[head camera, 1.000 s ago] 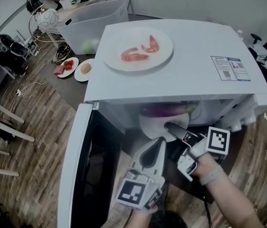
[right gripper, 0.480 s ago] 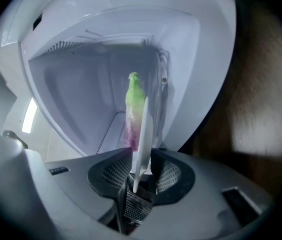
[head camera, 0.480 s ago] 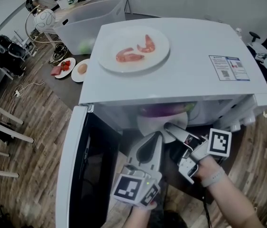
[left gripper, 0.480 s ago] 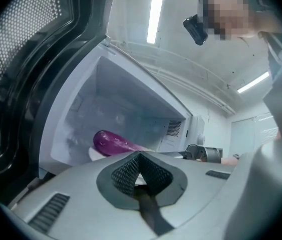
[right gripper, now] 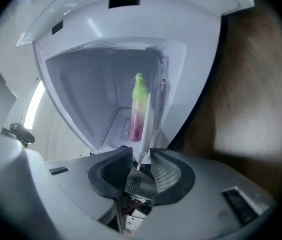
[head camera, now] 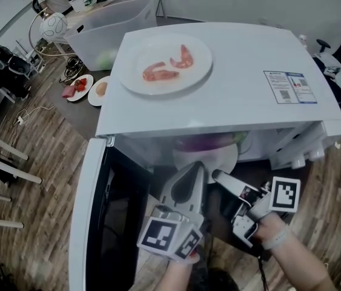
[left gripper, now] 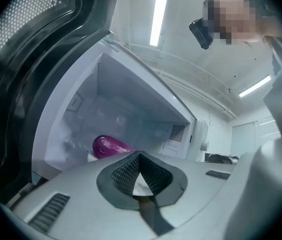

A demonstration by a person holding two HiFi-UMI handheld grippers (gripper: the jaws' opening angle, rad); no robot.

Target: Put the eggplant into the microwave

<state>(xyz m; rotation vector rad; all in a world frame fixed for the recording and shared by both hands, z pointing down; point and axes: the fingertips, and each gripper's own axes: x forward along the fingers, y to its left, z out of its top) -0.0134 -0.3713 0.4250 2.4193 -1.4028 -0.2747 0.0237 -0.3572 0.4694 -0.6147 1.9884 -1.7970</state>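
Head view
- Microwave (head camera: 231, 96) stands with door (head camera: 91, 223) swung wide to the left.
- Eggplant (head camera: 209, 142) is seen inside the cavity, lying on a plate (head camera: 206, 159) near the front. Whether the rim passes the sill cannot be told.
- Left tongs (head camera: 193, 166) and right tongs (head camera: 217, 176) are both held at the opening, close to the plate's near rim.
- A shrimp plate (head camera: 135, 77) rests on the microwave's top.

Left gripper view
- Left tongs (left gripper: 139, 156) are clenched tip to tip, and nothing is gripped.
- Eggplant (left gripper: 108, 146) is seen just beyond them, on the cavity floor side.

Right gripper view
- Right tongs (right gripper: 139, 166) are released. The plate (right gripper: 146, 129) is seen edge-on, its rim reaching in between the jaws, and a gap shows on one side.
- Eggplant (right gripper: 138, 109) lies along the plate, green end farthest in.

Risks, as judged
- If the right tongs are drawn off sideways instead of straight back, the rim could be hooked and the plate dragged out or tilted.
- The eggplant, being round, could then be rolled off.
- The plate could be knocked by the clenched left tongs.
- If the plate sits too far forward, it could be struck by the door.
- The shrimp plate could be shifted by a hard door slam.
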